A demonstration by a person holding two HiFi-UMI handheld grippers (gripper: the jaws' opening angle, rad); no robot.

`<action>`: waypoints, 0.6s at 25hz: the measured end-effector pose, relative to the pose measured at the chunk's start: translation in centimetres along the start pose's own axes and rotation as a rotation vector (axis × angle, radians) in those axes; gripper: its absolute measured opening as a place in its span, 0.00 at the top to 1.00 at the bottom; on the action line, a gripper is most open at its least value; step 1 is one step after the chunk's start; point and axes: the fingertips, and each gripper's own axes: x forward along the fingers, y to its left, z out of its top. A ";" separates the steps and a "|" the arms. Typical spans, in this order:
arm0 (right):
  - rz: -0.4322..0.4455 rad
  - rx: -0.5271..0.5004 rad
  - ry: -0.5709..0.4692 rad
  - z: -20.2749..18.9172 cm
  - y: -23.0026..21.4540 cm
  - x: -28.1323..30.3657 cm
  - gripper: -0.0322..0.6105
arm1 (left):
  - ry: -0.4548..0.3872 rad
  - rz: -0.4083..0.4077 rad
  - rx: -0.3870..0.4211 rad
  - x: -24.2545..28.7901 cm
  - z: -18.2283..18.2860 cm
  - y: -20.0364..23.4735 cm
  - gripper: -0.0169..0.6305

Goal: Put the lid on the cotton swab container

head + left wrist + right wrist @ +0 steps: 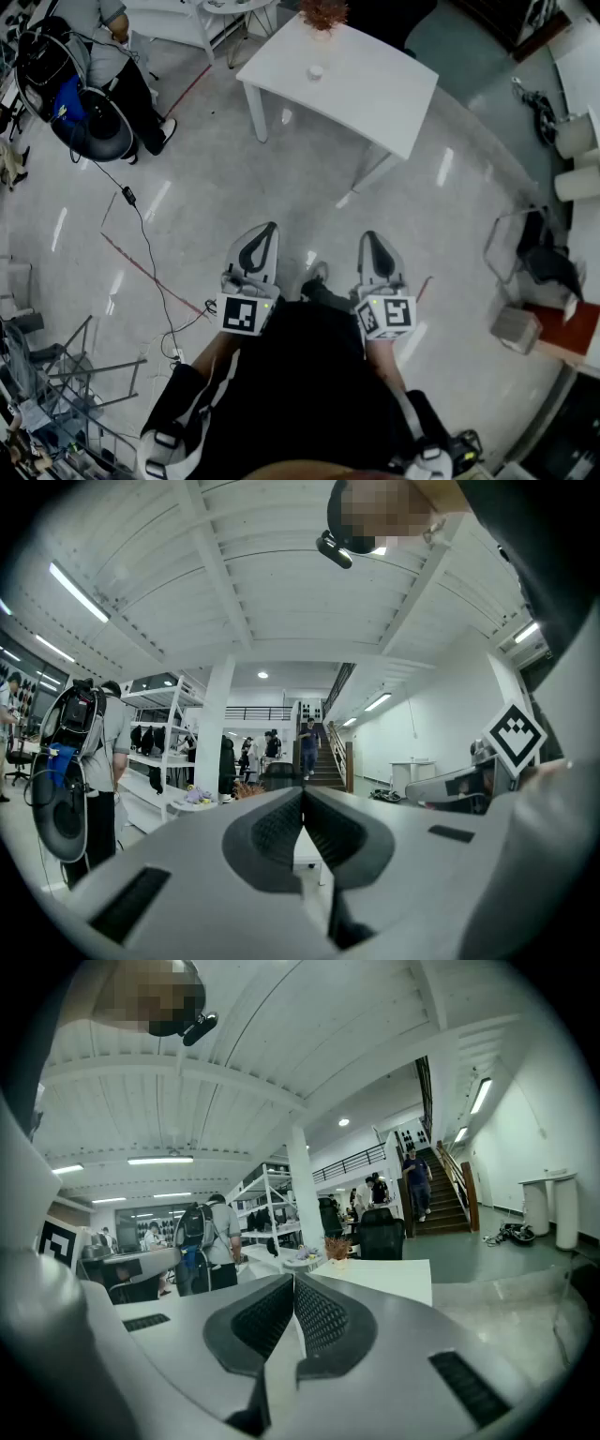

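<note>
Far left, a person with a backpack [105, 42] stands at a round black stand, and a black cable [141, 239] trails from there across the shiny floor [206, 178]. Left gripper [272, 227] is held close to the operator's body, level and pointing ahead. Its own view shows the jaws pressed together with nothing between them. Marker cube [241, 314] sits at its back end. Right gripper [367, 236] is just beside it, parallel, in the same pose. Its jaws are together too and it holds nothing. Both are over bare floor, well apart from the white tabletop [375, 94] ahead of them. On that tabletop I see one small round white thing [316, 71] near the middle, with a reddish dried plant [323, 13] at the far edge behind it. It's too small for me to say whether it is the swab container, its lid, or both together. Neither gripper touches it. Right gripper view has the same tabletop straight past the jaws, with the plant on it. Far right, a grey box [516, 330] sits on the floor next to a red-brown surface [572, 328].
</note>
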 end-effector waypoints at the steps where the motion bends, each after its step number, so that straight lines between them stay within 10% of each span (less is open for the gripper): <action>1: 0.002 -0.001 0.001 -0.1 0.2 -0.1 0.93 | 0.004 0.000 0.000 -0.2 -0.1 0.0 0.96; 15: -0.003 0.016 -0.049 0.7 -0.1 -0.6 0.94 | 0.005 -0.003 -0.004 -0.1 0.0 -0.4 0.96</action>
